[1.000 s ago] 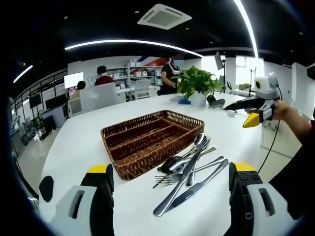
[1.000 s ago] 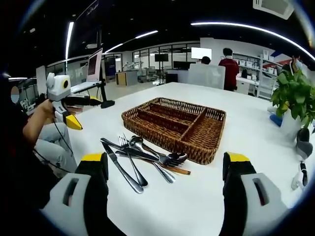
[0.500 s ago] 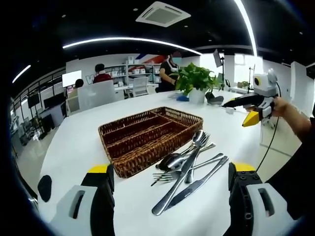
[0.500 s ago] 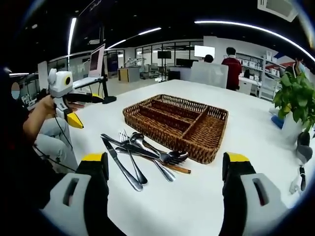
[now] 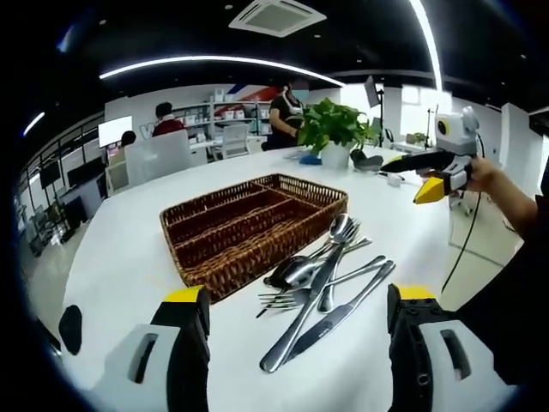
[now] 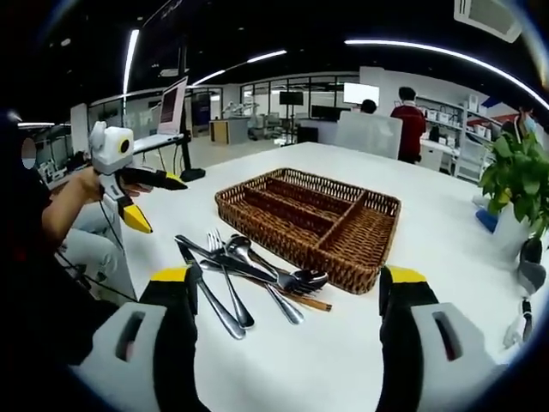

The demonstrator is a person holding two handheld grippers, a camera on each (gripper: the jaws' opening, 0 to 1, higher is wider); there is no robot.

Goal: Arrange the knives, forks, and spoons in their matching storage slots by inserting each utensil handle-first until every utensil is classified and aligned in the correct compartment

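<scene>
A brown wicker tray point(image 5: 253, 225) with several long slots lies on the white table point(image 5: 129, 257). Beside it is a loose pile of steel cutlery point(image 5: 322, 287): knives, forks and spoons crossing each other. In the right gripper view the same wicker tray point(image 6: 313, 215) sits behind the cutlery pile point(image 6: 244, 276). My left gripper point(image 5: 298, 296) hovers in front of the pile, open and holding nothing. My right gripper point(image 6: 286, 276) is open too, nothing between its jaws. Each shows in the other's view, held in a hand off the table's edge: the right gripper point(image 5: 433, 167) and the left gripper point(image 6: 129, 184).
A potted plant point(image 5: 334, 129) stands at the table's far end, with small dark objects by it. A black item point(image 5: 70, 326) lies near the table's left edge. Several people stand or sit by shelves and desks in the background. White table surface point(image 6: 326, 360) surrounds the pile.
Both views have drifted a little as the hands moved; the left gripper has edged nearer the table. Cutlery and tray lie where they were. Both grippers stay open.
</scene>
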